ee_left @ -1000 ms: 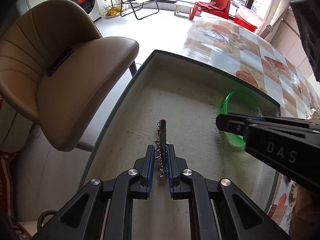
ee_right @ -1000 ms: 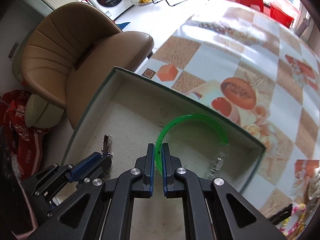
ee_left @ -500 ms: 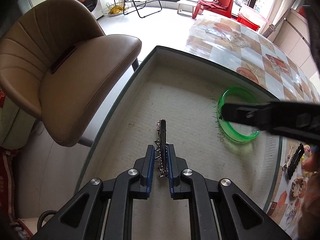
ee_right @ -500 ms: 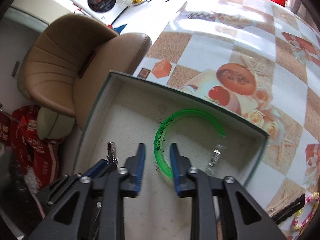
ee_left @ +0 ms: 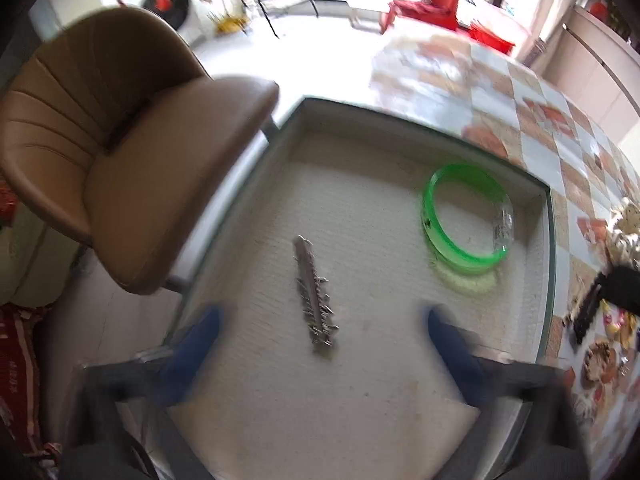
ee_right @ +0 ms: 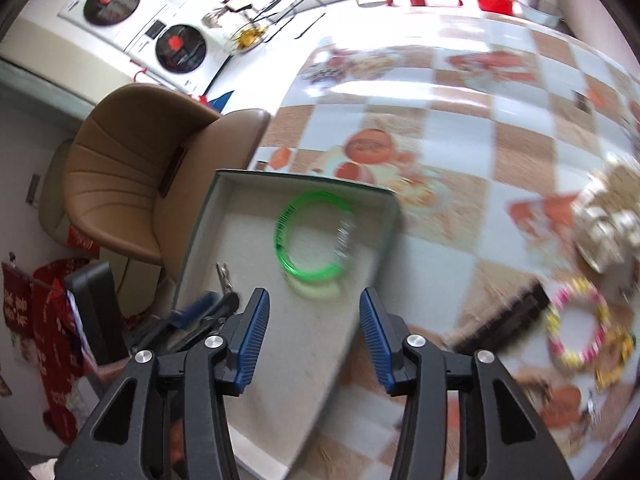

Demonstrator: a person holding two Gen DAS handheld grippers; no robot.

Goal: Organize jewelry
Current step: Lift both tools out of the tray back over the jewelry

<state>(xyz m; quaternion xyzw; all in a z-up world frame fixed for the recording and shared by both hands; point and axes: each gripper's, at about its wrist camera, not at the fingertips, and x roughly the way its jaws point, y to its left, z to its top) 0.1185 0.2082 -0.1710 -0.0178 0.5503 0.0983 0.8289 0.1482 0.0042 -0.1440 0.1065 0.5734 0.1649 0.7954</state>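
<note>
While both grippers, left [ee_left: 320,344] and right [ee_right: 313,340], hang wide open and empty over the box [ee_left: 549,240], I could snag the clip [ee_left: 316,296] or bangle [ee_left: 466,216] when withdrawing.

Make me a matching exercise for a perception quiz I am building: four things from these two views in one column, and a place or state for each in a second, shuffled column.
Things
1. translucent green plastic bangle
2. toothed silver metal hair clip
3. pink and yellow beaded bracelet
4. right gripper

Places or states
A. on the checked tablecloth, outside the box
B. open, holding nothing
C. near the far right corner of the shallow beige-lined box
D. lying near the middle of the box floor

Pairs: 1-C, 2-D, 3-A, 4-B
</note>
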